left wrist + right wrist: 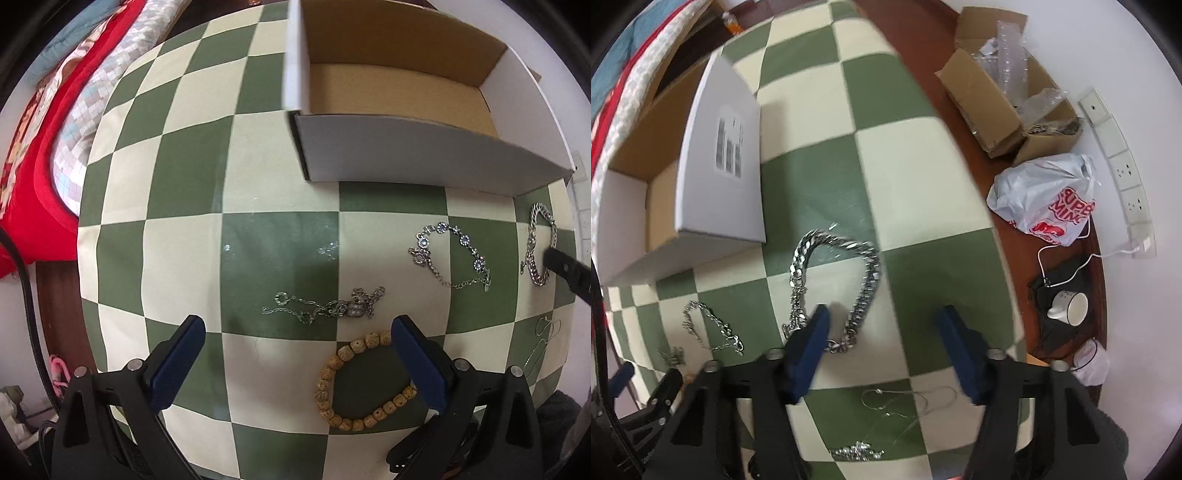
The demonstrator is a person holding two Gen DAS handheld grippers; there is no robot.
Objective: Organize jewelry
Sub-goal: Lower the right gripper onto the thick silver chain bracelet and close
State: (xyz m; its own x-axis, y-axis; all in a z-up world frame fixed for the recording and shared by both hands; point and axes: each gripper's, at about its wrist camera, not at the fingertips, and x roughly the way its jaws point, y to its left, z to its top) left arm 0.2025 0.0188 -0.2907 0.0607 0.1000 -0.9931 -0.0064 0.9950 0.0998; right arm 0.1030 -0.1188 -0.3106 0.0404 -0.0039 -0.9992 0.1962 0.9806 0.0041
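Observation:
An open white cardboard box with a brown inside stands at the back of the green-and-cream checkered table. My left gripper is open above a tangled silver chain and a tan bead bracelet. A flower-link bracelet lies to the right. My right gripper is open over the thick silver curb chain, its left finger inside the chain's loop. That chain also shows in the left wrist view. A thin fine necklace lies below the gripper.
The box shows in the right wrist view at left. Off the table's right edge lie brown cartons, a plastic bag, a cup and a wall socket strip. Red and patterned bedding lies left of the table.

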